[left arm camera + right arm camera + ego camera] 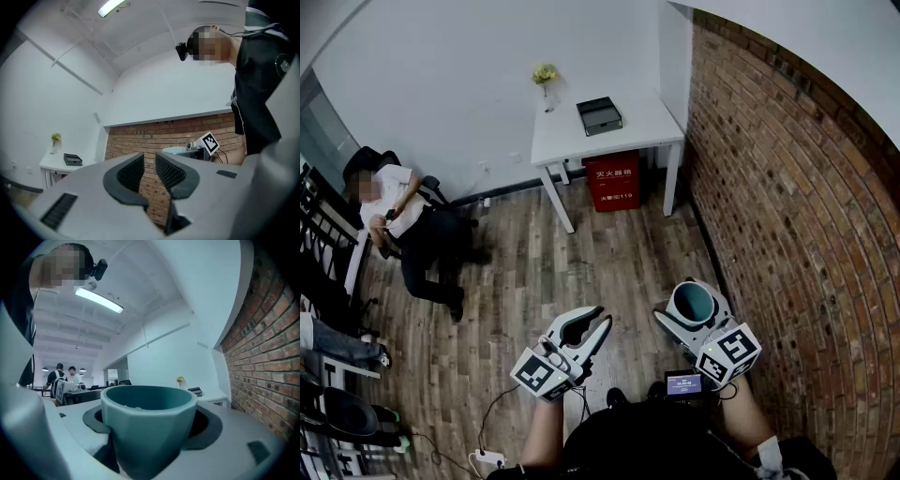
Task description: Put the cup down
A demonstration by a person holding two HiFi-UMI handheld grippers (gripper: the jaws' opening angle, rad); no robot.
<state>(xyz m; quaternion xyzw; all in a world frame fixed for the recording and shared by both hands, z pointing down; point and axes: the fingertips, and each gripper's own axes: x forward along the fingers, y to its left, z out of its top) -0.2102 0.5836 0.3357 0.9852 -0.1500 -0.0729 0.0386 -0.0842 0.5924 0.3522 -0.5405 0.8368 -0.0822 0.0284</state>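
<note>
We hold the right gripper low in front of us, close to the brick wall, and its jaws stand wide and clamp the teal cup from both sides, the dark pads pressing on its wall just under the rim. The cup sits upright between them with its mouth open to the head view, up in the air above the wooden floor and resting on nothing. Our left gripper hangs just beside it on the left, apart from it. Its jaws are released, with only a narrow gap between the ribbed pads, and through that gap we see nothing but brick. Well away from both grippers, against the white back wall, stands the white worktop, which carries a black box and, near its rear corner, a small vase of yellow flowers. A red box sits on the floor under it. At the left side of the room a person sits in a chair
</note>
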